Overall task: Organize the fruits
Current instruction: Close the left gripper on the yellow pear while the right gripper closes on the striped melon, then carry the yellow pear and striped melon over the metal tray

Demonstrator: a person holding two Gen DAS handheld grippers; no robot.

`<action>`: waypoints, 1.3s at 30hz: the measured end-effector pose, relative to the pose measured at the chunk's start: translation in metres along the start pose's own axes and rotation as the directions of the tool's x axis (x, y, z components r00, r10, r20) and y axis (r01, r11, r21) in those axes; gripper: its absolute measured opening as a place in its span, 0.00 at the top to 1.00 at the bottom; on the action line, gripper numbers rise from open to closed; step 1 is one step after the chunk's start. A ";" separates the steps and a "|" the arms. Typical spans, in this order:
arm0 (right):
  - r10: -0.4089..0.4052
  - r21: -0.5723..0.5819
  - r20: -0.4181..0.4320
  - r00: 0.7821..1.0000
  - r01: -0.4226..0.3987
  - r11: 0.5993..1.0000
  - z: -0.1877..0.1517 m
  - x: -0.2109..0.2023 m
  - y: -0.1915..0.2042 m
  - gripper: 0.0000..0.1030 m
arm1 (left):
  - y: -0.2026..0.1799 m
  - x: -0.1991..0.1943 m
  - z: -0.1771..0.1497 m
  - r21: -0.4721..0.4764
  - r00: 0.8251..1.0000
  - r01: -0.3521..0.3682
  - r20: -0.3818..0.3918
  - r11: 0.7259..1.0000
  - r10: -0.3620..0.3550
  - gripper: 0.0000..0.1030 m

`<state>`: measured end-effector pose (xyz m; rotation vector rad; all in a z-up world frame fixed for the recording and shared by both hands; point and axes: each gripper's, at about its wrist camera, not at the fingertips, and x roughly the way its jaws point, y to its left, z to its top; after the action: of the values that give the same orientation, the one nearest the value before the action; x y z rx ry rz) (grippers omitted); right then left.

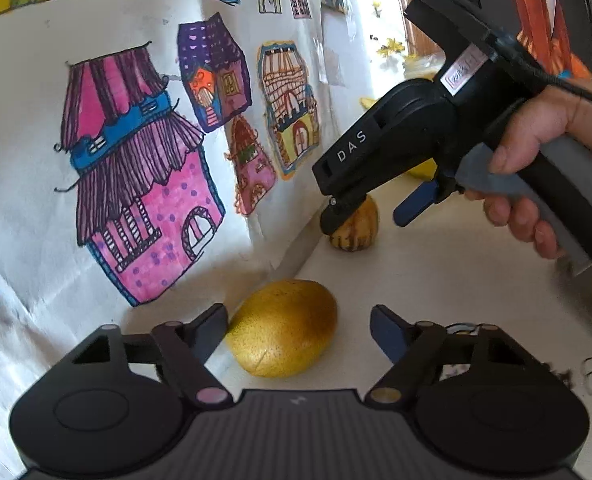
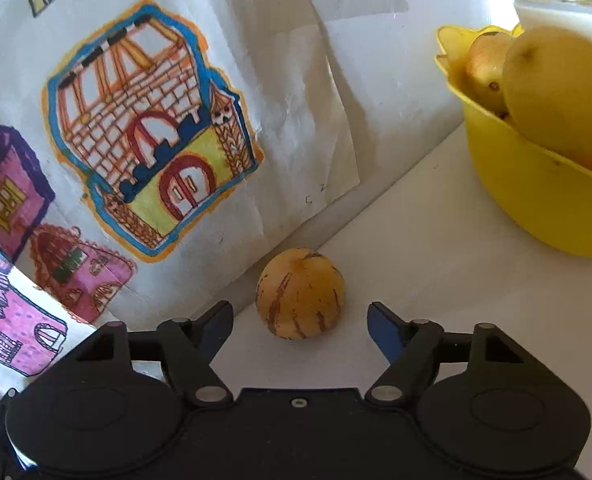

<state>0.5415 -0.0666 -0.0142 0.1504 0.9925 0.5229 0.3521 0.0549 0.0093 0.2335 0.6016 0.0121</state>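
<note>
A yellow pear [image 1: 284, 328] lies on the white table between the fingers of my open left gripper [image 1: 298, 332], not clamped. A small striped yellow fruit [image 2: 301, 294] sits by the paper wall, just ahead of my open right gripper [image 2: 300, 326]. It also shows in the left wrist view [image 1: 356, 226], partly hidden by the right gripper [image 1: 372, 210] held over it. A yellow bowl [image 2: 536, 184] at the right holds a large yellow pear [image 2: 556, 96] and another fruit [image 2: 486, 68].
A white paper backdrop with drawn coloured houses [image 1: 144, 176] stands along the left, close to both fruits. A glass jar of white liquid [image 2: 564, 4] stands behind the bowl. White table surface [image 2: 436, 272] lies between fruit and bowl.
</note>
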 end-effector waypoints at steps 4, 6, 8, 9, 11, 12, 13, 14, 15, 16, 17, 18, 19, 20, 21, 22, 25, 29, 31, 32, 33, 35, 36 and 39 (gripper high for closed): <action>0.003 -0.003 0.005 1.000 -0.003 1.000 -0.003 0.004 -0.001 0.29 | -0.007 0.006 0.001 0.051 0.999 -0.033 0.002 0.998 0.033 0.26; -0.003 0.002 0.005 1.000 0.003 1.000 -0.005 0.009 -0.005 0.33 | -0.009 0.008 0.001 0.066 0.999 -0.045 0.005 0.997 0.044 0.26; -0.002 0.009 0.010 1.000 0.001 1.000 -0.005 0.012 -0.006 0.34 | -0.012 0.010 0.001 0.081 0.998 -0.057 0.011 0.995 0.056 0.27; 0.001 0.014 0.012 1.000 -0.001 1.000 -0.005 0.013 -0.007 0.35 | -0.013 0.011 0.001 0.091 0.998 -0.061 0.013 0.994 0.060 0.28; 0.005 0.019 0.015 1.000 -0.006 1.000 -0.005 0.010 -0.012 0.36 | -0.017 0.013 0.002 0.120 0.997 -0.072 0.018 0.990 0.070 0.28; 0.005 0.018 0.017 1.000 -0.005 1.000 -0.004 0.010 -0.013 0.36 | -0.019 0.014 0.001 0.133 0.997 -0.078 0.023 0.988 0.076 0.28; 0.005 0.015 0.019 1.000 -0.005 1.000 -0.003 0.011 -0.013 0.36 | -0.020 0.015 0.001 0.143 0.996 -0.085 0.025 0.986 0.082 0.28; 0.005 0.014 0.020 1.000 -0.005 1.000 -0.002 0.011 -0.014 0.36 | -0.022 0.016 0.000 0.150 0.994 -0.107 0.031 0.983 0.104 0.28; 0.001 0.013 0.023 1.000 -0.002 1.000 -0.001 0.012 -0.014 0.37 | -0.024 0.018 0.001 0.160 0.993 -0.114 0.032 0.980 0.110 0.28; 0.001 0.010 0.026 1.000 -0.001 1.000 -0.001 0.009 -0.016 0.38 | -0.025 0.018 0.000 0.168 0.993 -0.119 0.033 0.979 0.115 0.28; 0.000 0.006 0.030 1.000 0.000 1.000 -0.001 0.009 -0.016 0.38 | -0.027 0.019 0.001 0.178 0.992 -0.124 0.033 0.976 0.120 0.28; 0.000 0.002 0.031 1.000 0.000 1.000 0.002 0.008 -0.016 0.39 | -0.028 0.021 0.001 0.188 0.992 -0.127 0.032 0.974 0.123 0.28; 0.000 -0.004 0.033 0.999 0.001 1.000 0.004 0.008 -0.015 0.41 | -0.028 0.019 0.001 0.195 0.992 -0.129 0.031 0.972 0.126 0.28; 0.000 -0.010 0.034 0.999 0.001 1.000 0.005 0.008 -0.014 0.42 | -0.029 0.020 0.002 0.202 0.991 -0.131 0.030 0.971 0.128 0.27; -0.003 -0.018 0.036 0.999 0.004 1.000 0.006 0.011 -0.009 0.43 | -0.030 0.022 0.002 0.208 0.991 -0.133 0.028 0.969 0.130 0.27; -0.006 -0.025 0.039 0.999 0.007 1.000 0.006 0.011 -0.007 0.44 | -0.030 0.023 0.001 0.216 0.991 -0.136 0.026 0.967 0.134 0.27; -0.010 -0.036 0.042 0.999 0.012 0.999 0.005 0.010 -0.004 0.47 | -0.033 0.026 -0.002 0.240 0.988 -0.152 0.032 0.959 0.149 0.27; -0.010 -0.040 0.043 0.999 0.012 0.999 0.005 0.007 0.002 0.47 | -0.035 0.028 -0.002 0.232 0.987 -0.162 0.036 0.959 0.158 0.28; -0.005 -0.029 0.046 0.999 0.007 1.000 0.004 0.006 0.003 0.48 | -0.034 0.030 -0.001 0.227 0.987 -0.158 0.032 0.961 0.154 0.28; -0.004 -0.027 0.049 0.999 0.006 1.000 0.004 0.006 0.002 0.48 | -0.034 0.030 -0.001 0.224 0.988 -0.155 0.030 0.962 0.152 0.28; -0.004 -0.026 0.052 0.999 0.005 1.000 0.003 0.006 0.002 0.48 | -0.032 0.028 -0.002 0.218 0.988 -0.153 0.028 0.964 0.150 0.28; -0.005 -0.025 0.055 0.998 0.007 1.000 0.000 0.002 0.002 0.48 | -0.029 0.025 -0.002 0.200 0.989 -0.148 0.023 0.969 0.146 0.29; -0.006 -0.021 0.056 0.998 0.007 1.000 -0.001 0.003 0.002 0.48 | -0.027 0.023 -0.002 0.190 0.989 -0.145 0.019 0.971 0.144 0.29; -0.002 -0.009 0.051 0.999 0.003 1.000 -0.003 0.002 0.001 0.48 | -0.022 0.020 0.000 0.169 0.991 -0.132 0.004 0.977 0.133 0.29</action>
<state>0.5400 -0.0653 -0.0174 0.1534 0.9403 0.5188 0.3669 0.0351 -0.0069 0.4382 0.5941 0.0911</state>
